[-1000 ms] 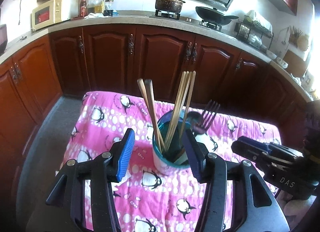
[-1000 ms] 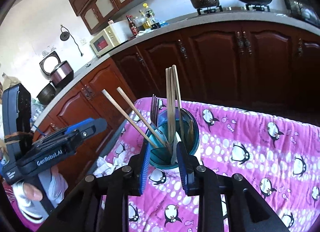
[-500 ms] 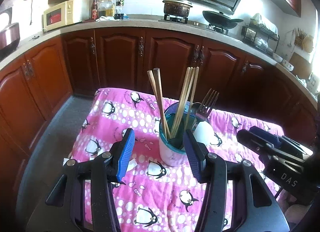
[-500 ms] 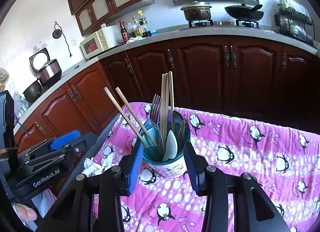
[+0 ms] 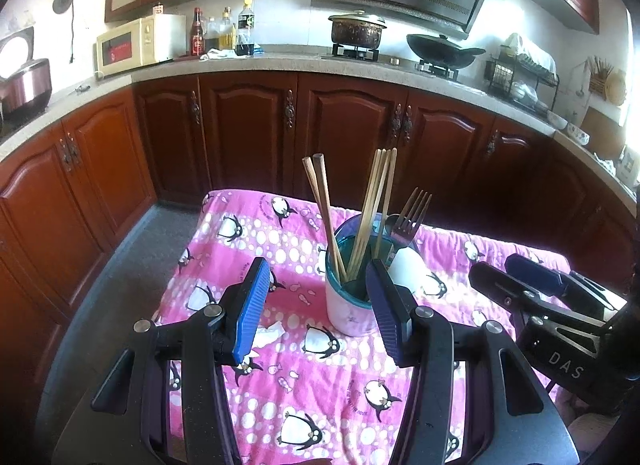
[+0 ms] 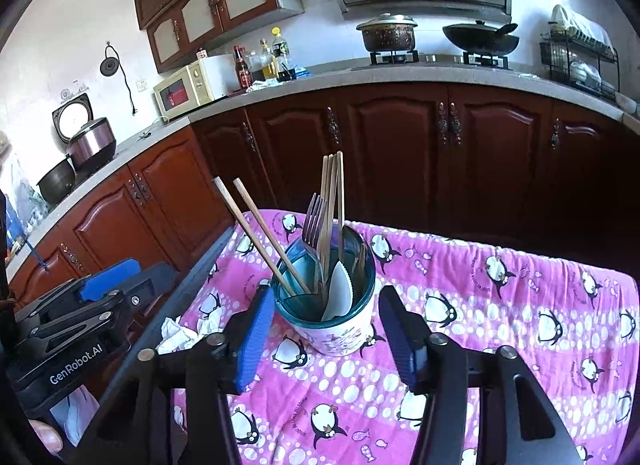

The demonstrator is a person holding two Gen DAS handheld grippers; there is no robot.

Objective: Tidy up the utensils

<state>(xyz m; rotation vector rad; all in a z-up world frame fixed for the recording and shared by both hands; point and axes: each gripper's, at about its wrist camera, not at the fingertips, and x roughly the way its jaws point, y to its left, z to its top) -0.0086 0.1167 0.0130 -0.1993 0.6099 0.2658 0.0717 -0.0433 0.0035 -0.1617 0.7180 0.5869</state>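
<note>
1. I see the task's thing, a white round cup with a teal rim (image 5: 349,307), standing upright on the counter covered by a pink penguin-print cloth (image 5: 280,381), toward the cloth's far half.
2. Inside it stand two thick brown wooden chopsticks (image 5: 322,209) leaning left, a bundle of thin pale bamboo chopsticks (image 5: 374,205), a metal fork (image 5: 409,213) with tines up, and a white ceramic spoon (image 6: 340,292).
3. My left tongs (image 5: 316,305) are released, blue pads spread wide; the cup sits just ahead, partly behind the right-hand pad, not touched.
4. My right tongs (image 6: 326,337) are likewise spread and empty, the cup just beyond the pads, neither pad touching it.
5. A crumpled white tissue (image 6: 180,331) lies on the cloth's left edge, near the left tongs.
6. Behind stand dark red wooden cabinets (image 5: 248,133), with a cream microwave (image 5: 140,45), a lidded pot (image 5: 356,28) and a black wok (image 5: 444,52) on top.
7. Nothing stands between either tongs and the cup.
</note>
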